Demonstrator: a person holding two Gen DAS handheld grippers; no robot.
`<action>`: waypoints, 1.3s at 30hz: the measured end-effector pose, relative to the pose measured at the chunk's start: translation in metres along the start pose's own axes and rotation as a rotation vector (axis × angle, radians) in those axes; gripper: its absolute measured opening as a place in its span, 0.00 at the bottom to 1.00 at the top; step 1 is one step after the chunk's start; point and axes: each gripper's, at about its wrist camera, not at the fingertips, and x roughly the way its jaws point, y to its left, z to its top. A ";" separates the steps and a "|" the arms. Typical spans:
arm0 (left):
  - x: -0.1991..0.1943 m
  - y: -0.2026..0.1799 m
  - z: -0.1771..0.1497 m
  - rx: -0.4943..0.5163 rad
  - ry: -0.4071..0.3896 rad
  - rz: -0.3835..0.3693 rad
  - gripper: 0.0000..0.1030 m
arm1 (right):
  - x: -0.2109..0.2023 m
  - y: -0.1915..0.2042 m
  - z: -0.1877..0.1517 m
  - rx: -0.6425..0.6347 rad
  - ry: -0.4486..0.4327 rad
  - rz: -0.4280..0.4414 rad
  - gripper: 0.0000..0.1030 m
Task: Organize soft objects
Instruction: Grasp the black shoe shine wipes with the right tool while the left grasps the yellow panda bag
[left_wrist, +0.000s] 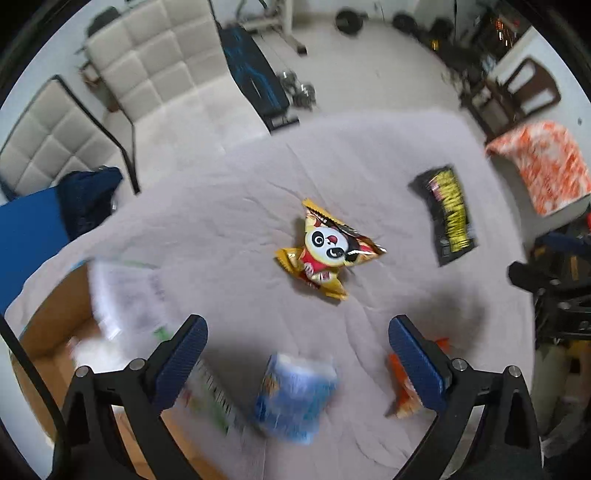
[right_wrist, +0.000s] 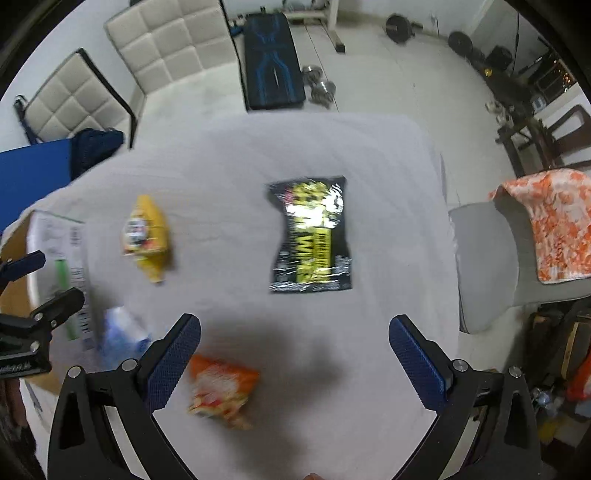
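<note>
- The left gripper hung above the cloth-covered table with its jaws spread wide and nothing between the pads; a blue snack bag lay below the gap, blurred.
- The right gripper was likewise released and empty, with an orange bag just beside its left finger.
- Both views were smeared, so a descent at that pace could have landed a finger on a bag rather than astride it, crushing it or skidding it off.
- The panda bag and black-and-yellow bag lay well apart farther out; puffy foil would probably slip from a shallow pinch.
- The cardboard box sat at the table's left edge, with papers over part of its mouth; a dropped bag might have caught there.
</note>
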 end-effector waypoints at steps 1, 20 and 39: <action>0.017 -0.004 0.007 0.012 0.029 0.004 0.92 | 0.012 -0.004 0.003 0.002 0.014 0.004 1.00; 0.126 -0.024 0.054 -0.094 0.199 -0.083 0.51 | 0.128 -0.023 0.058 0.129 0.159 0.042 0.76; 0.125 -0.011 0.042 -0.227 0.144 -0.053 0.45 | 0.131 0.007 0.063 0.099 0.183 -0.078 0.56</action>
